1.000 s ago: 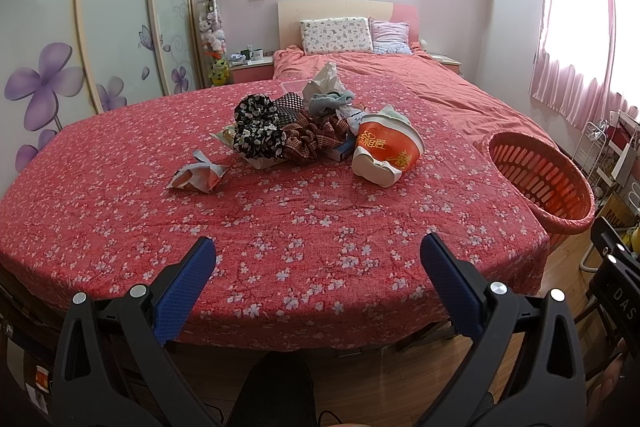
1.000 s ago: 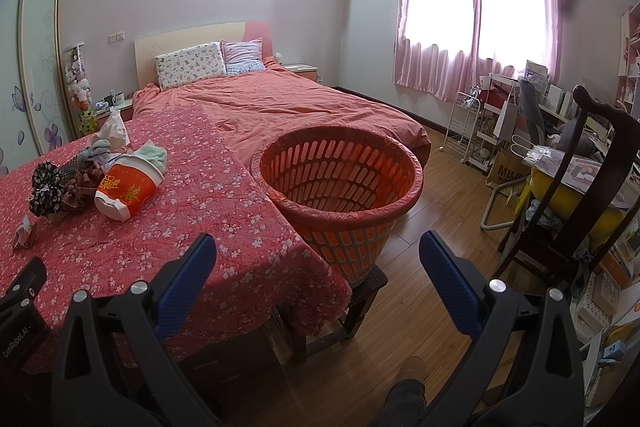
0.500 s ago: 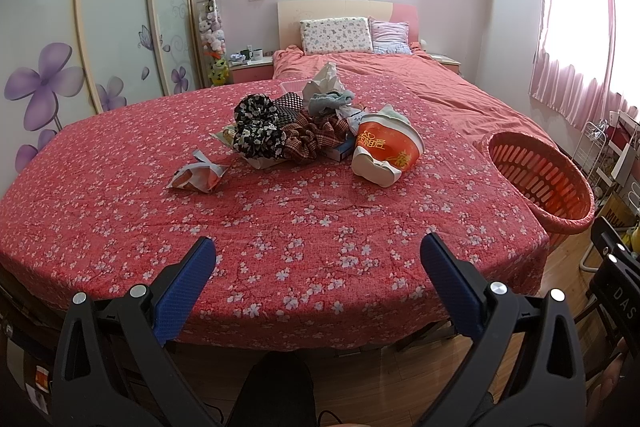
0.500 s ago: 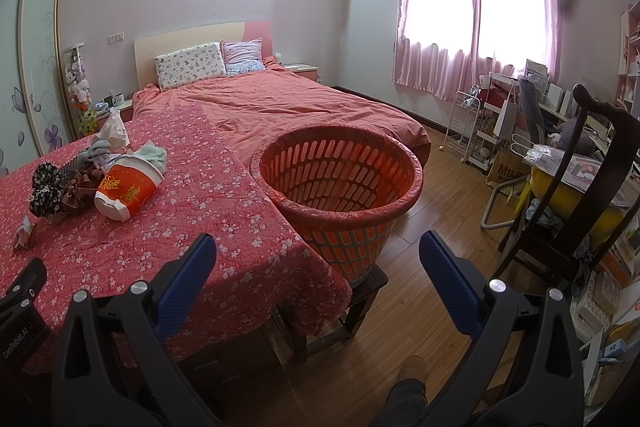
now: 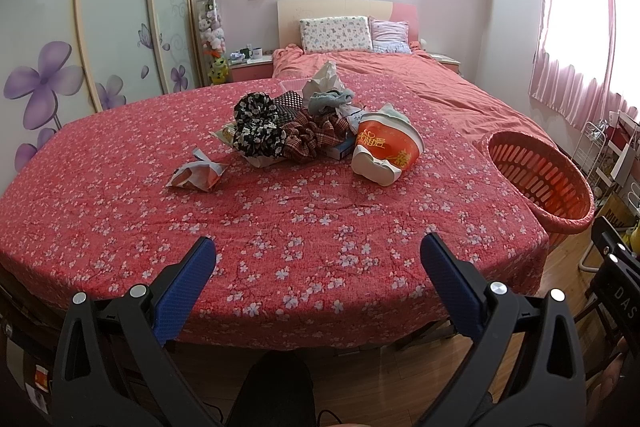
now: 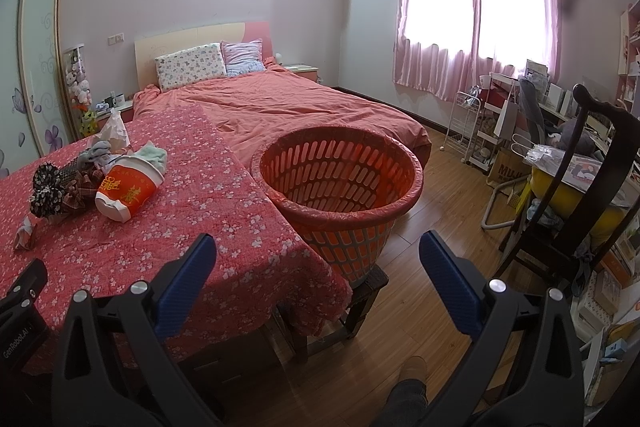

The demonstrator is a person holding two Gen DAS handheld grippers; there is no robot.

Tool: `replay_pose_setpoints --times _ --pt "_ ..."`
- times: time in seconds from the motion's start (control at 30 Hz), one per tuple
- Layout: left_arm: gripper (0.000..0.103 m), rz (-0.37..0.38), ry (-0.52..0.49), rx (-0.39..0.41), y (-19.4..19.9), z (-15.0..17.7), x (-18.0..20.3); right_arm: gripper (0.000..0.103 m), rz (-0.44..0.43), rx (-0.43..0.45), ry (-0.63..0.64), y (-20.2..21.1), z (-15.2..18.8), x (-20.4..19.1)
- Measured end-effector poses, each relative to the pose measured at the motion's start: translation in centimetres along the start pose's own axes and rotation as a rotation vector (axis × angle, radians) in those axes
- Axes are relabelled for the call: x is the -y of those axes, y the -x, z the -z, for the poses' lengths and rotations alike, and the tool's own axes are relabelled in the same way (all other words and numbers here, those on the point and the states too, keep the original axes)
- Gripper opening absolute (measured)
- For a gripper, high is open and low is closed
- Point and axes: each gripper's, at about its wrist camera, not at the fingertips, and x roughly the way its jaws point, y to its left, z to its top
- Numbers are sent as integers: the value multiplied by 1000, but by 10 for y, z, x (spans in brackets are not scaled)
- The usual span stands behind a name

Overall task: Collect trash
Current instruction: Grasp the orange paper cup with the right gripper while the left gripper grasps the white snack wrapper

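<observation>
A pile of trash lies on the red flowered cloth (image 5: 280,227): a tipped orange noodle cup (image 5: 386,151), a crumpled wrapper (image 5: 198,175), black-and-white scrunchies (image 5: 256,127), plaid cloth (image 5: 316,139) and white tissue (image 5: 326,79). An empty orange basket (image 5: 540,183) stands off the right edge. My left gripper (image 5: 318,259) is open and empty, well short of the pile. My right gripper (image 6: 318,259) is open and empty, in front of the basket (image 6: 340,183); the cup (image 6: 128,191) lies to its left.
The basket rests on a dark stool (image 6: 360,291) on the wooden floor. A dark chair (image 6: 580,195) and cluttered shelves stand at the right. A pink bed (image 6: 300,107) with pillows lies behind. The other gripper's body (image 6: 20,299) shows at lower left.
</observation>
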Motion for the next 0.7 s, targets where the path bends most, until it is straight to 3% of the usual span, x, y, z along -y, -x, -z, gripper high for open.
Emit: replay_pose_setpoints --times 0.27,0.5,0.7 --pt "101 11 13 5 -5 -2 -11 99 -100 15 31 -6 -8 -29" --pt "101 -34 85 5 -22 -15 -64 99 -243 17 66 -21 -27 -91" --pt "101 -83 141 4 -34 -20 -106 97 -322 -60 77 -63 -38 -148"
